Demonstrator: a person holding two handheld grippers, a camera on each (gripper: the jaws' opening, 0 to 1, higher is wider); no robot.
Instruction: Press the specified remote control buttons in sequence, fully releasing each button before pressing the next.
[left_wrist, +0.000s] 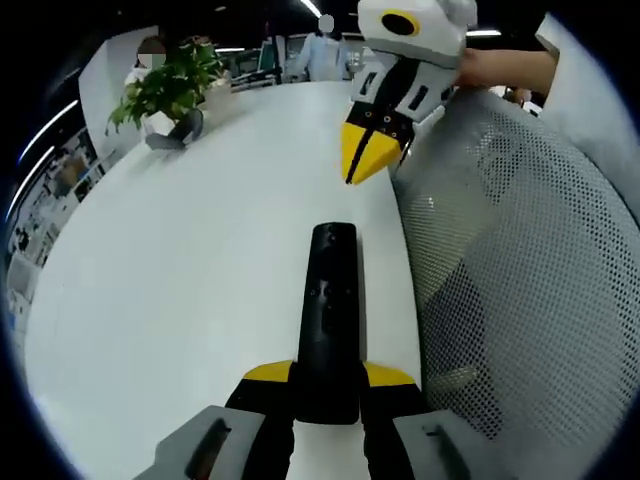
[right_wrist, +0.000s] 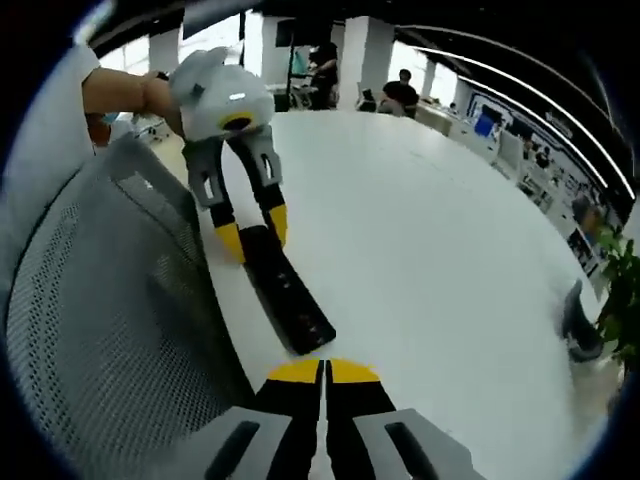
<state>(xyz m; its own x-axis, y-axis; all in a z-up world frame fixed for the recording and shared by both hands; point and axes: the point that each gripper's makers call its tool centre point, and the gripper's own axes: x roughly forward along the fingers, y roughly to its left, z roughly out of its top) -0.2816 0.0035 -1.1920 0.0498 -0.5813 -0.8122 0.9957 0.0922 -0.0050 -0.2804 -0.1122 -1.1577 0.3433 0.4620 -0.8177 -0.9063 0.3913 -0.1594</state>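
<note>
Left gripper view: left gripper (left_wrist: 327, 385) at six o'clock, yellow-tipped jaws clamped on either side of the near end of the black remote control (left_wrist: 330, 330). Remote lying flat on the white table (left_wrist: 200, 260), running from the jaws up toward twelve o'clock, close to the table's right edge. At one o'clock, right gripper (left_wrist: 365, 160) hanging above the table, yellow tips pressed together and pointing down at the far end of the remote, a gap between tips and remote. A hand (left_wrist: 500, 68) gripping it at upper right. Grey mesh chair back (left_wrist: 520, 260) from three to five o'clock, just beside the table edge. Potted plant (left_wrist: 170, 90) at eleven o'clock, well apart from the remote.

Right gripper view: right gripper (right_wrist: 323, 375) at six o'clock, jaws closed tip to tip, holding nothing, just short of the remote's near end (right_wrist: 290, 295). Remote stretching toward eleven o'clock, far end pinched between the yellow pads of the left gripper (right_wrist: 252, 232), with a hand (right_wrist: 125, 95) behind it. Mesh chair back (right_wrist: 110, 320) from seven to ten o'clock. Plant leaves (right_wrist: 620, 280) at three o'clock, at the table's far edge.
</note>
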